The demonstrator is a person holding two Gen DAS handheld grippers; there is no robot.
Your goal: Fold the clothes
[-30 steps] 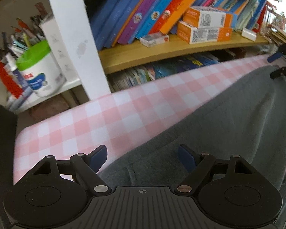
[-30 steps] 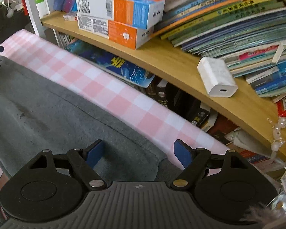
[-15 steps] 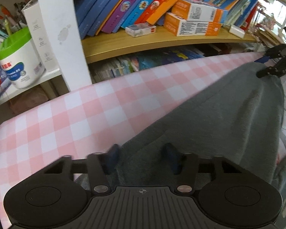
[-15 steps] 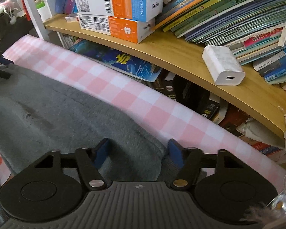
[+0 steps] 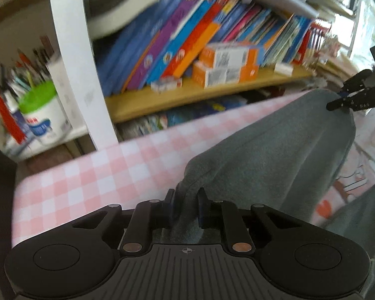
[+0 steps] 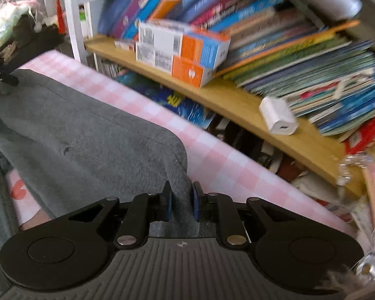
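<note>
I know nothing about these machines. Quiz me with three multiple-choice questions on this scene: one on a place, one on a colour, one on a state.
1. Where is the white charger?
A. on the wooden shelf
B. on the cloth
C. in a gripper

2. What colour is the garment?
A. red
B. grey
C. yellow

3. What state is the left gripper in?
A. wide open
B. shut on the garment
C. out of view

Answers: 1 A, it rests on the shelf board; 2 B, grey fabric over the pink checked cloth; 3 B, fabric is pinched between its fingers.
</note>
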